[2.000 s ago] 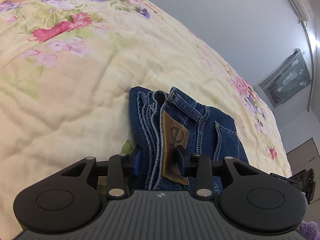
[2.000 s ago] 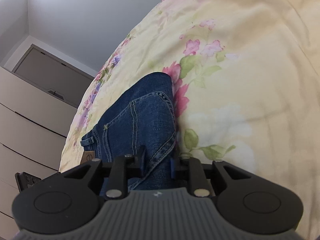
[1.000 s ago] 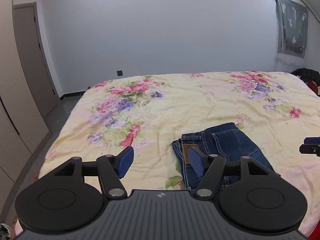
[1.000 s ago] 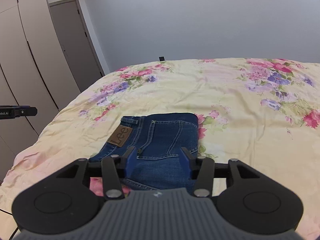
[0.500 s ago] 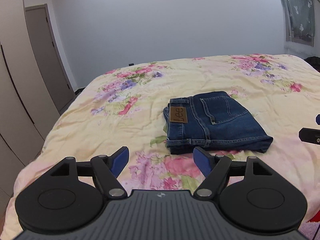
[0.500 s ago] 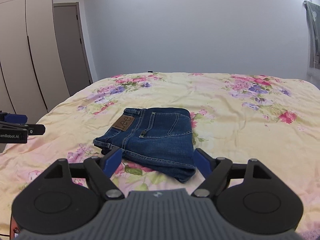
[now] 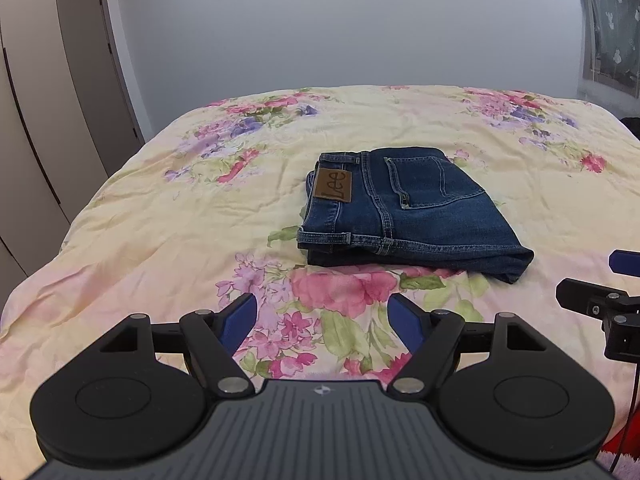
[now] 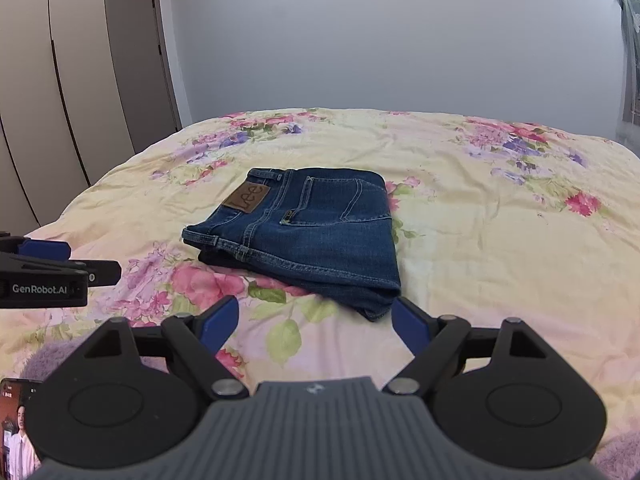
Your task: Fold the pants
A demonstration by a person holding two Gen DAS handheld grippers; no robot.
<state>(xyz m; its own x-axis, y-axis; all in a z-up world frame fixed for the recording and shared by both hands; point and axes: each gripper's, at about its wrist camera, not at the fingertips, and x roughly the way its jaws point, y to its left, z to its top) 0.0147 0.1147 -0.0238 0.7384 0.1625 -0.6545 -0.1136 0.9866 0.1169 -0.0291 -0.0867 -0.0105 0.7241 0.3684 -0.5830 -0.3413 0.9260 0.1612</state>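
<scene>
Jeans lie folded in a compact stack mid-bed, patch up. Two seconds ago both grippers were clamped on the denim; now left gripper and right gripper have let go and backed well off, jaws apart and empty. Fold looks finished.

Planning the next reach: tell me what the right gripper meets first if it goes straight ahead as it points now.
Probably the folded jeans: the open right gripper points at their near corner, with only floral bedspread between. Depth is unclear, so it might touch the bedspread first.
</scene>
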